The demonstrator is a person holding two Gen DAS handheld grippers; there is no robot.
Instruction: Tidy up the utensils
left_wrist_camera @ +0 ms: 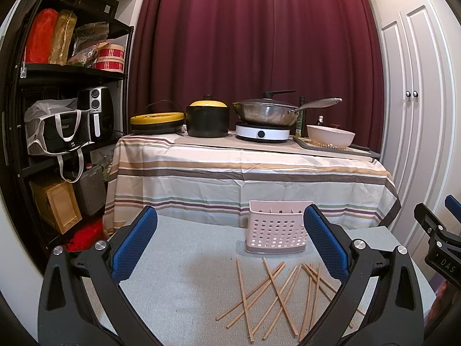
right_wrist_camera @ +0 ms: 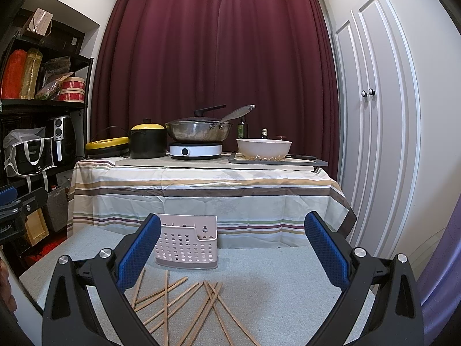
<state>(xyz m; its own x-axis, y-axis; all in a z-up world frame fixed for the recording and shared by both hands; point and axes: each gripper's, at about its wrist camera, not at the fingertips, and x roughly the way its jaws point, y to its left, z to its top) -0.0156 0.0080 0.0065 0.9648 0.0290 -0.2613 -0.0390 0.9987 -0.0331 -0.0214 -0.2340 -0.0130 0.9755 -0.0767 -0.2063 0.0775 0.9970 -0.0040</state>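
Several wooden chopsticks [left_wrist_camera: 273, 294] [right_wrist_camera: 187, 302] lie scattered and crossed on the grey table surface [left_wrist_camera: 178, 274] [right_wrist_camera: 273, 274]. Behind them stands a pale pink perforated utensil holder [left_wrist_camera: 276, 227] [right_wrist_camera: 187, 242], upright, with nothing visible inside. My left gripper [left_wrist_camera: 230, 230] hovers open above the table, the pile lying low between its blue pads and toward the right one. My right gripper [right_wrist_camera: 232, 236] is open too, with the chopsticks below its left pad [right_wrist_camera: 138, 253]. Neither holds anything. The right gripper's body [left_wrist_camera: 440, 245] shows at the left view's right edge.
Beyond the grey table is a striped-cloth table [left_wrist_camera: 247, 167] [right_wrist_camera: 201, 184] carrying pots, a wok on an induction hob [left_wrist_camera: 262, 134] and a white bowl [left_wrist_camera: 330, 135]. A black shelf unit [left_wrist_camera: 57, 115] stands left, white cupboard doors [right_wrist_camera: 374, 115] right.
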